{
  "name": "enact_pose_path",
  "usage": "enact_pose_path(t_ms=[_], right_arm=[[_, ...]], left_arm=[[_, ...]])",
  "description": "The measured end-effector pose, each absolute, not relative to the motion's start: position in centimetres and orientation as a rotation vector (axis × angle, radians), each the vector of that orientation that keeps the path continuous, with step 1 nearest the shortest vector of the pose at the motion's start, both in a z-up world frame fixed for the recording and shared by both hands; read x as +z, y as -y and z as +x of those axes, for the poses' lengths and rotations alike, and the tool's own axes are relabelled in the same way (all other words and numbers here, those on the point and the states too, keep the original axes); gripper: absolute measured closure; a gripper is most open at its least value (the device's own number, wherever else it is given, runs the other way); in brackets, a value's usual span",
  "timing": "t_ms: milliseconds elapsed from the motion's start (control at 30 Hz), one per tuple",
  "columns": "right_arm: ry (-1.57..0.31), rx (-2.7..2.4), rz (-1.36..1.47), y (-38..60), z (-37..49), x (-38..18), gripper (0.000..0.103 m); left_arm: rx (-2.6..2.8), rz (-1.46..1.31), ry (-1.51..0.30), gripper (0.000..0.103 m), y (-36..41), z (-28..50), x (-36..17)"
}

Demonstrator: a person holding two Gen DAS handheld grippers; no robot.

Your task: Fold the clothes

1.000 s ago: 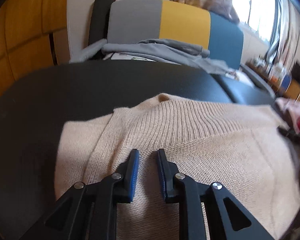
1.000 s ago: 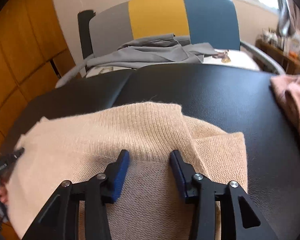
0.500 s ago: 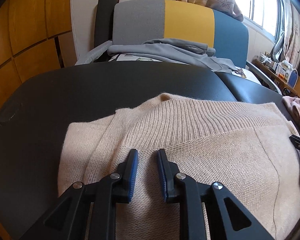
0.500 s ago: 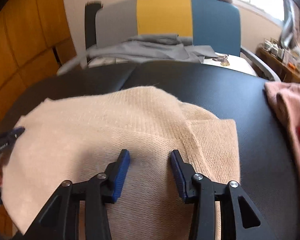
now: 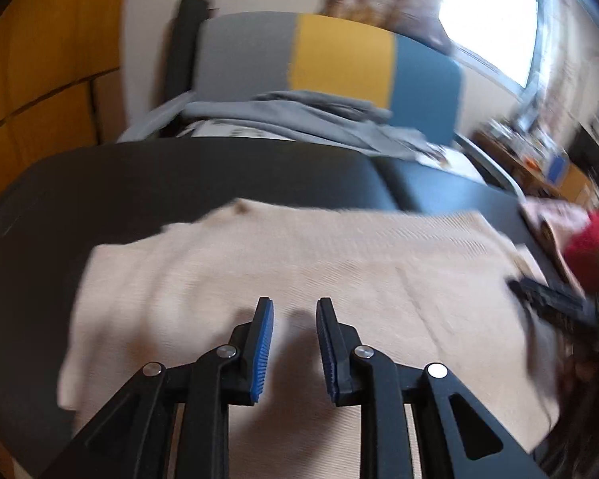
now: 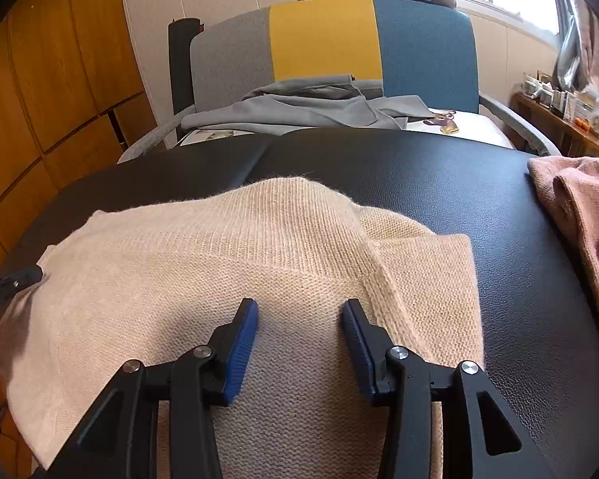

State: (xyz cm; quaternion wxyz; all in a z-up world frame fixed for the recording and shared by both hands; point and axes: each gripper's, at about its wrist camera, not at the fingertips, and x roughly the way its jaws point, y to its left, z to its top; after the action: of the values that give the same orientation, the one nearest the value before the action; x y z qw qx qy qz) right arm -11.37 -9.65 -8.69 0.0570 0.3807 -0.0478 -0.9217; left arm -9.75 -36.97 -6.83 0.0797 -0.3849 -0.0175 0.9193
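A beige knit sweater (image 5: 339, 263) lies partly folded on the black padded table (image 5: 179, 175), a sleeve turned in along each side. My left gripper (image 5: 294, 301) hovers just over its near left part; its jaws are opening and nothing is between the blue pads. My right gripper (image 6: 300, 303) stands open over the sweater (image 6: 219, 263) near its right fold, the pads apart from the knit. Each gripper shows at the edge of the other's view: the right gripper (image 5: 551, 299), the left fingertip (image 6: 12, 283). The left wrist view is blurred by motion.
A pink garment (image 6: 571, 199) and something red (image 5: 587, 247) lie at the table's right end. Behind the table (image 6: 419, 167) stands a grey, yellow and blue chair (image 6: 327, 40) with a grey garment (image 6: 307, 111) on its seat. Wooden panels line the left wall.
My left gripper has pulled back and risen a little over the sweater, and its jaws have widened. The right gripper shifted slightly sideways early on, then kept still.
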Motion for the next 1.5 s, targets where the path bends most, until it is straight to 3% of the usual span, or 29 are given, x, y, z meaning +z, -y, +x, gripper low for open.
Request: enact_pose_path(t_ms=[67, 367, 467, 600, 700, 733, 933, 1100, 1400, 1500], right_arm=[[0.149, -2.794, 1.152, 9.7, -11.4, -8.7, 0.057], [0.221, -2.850, 1.184, 7.5, -10.7, -7.9, 0.058], [0.305, -2.883, 1.229, 5.0, -9.9, -7.9, 0.059], [0.574, -2.846, 1.110, 1.2, -7.4, -6.5, 0.057], [0.574, -2.856, 1.159, -0.6, -6.9, -6.2, 0.058], [0.593, -2.842, 1.166, -1.2, -7.0, -6.4, 0.064], [0.781, -2.719, 1.242, -2.9, -6.5, -7.4, 0.068], [1.144, -2.488, 1.136, -3.6, -2.6, -8.5, 0.068], [1.343, -2.318, 1.103, -3.2, -3.0, -11.3, 0.072], [1.395, -2.361, 1.045, -3.2, -3.4, -11.5, 0.092]], left_arm=[[2.733, -1.176, -0.039, 0.077, 36.0, -9.8, -8.2], [2.756, -1.102, 0.056, 0.073, 39.3, -9.0, -9.1], [2.736, -1.084, 0.133, 0.074, 40.2, -8.7, -9.5], [2.735, -1.109, 0.195, 0.074, 40.3, -8.1, -8.8], [2.726, -1.090, 0.215, 0.075, 39.1, -7.9, -8.0], [2.710, -1.084, 0.202, 0.075, 38.4, -8.0, -7.6], [2.560, -1.013, -0.028, 0.075, 31.3, -9.4, -5.4], [2.441, -1.038, -0.100, 0.075, 25.5, -11.5, -5.7], [2.319, -1.012, -0.323, 0.075, 16.0, -12.3, -6.8], [2.333, -0.976, -0.405, 0.074, 15.0, -11.8, -8.2]])
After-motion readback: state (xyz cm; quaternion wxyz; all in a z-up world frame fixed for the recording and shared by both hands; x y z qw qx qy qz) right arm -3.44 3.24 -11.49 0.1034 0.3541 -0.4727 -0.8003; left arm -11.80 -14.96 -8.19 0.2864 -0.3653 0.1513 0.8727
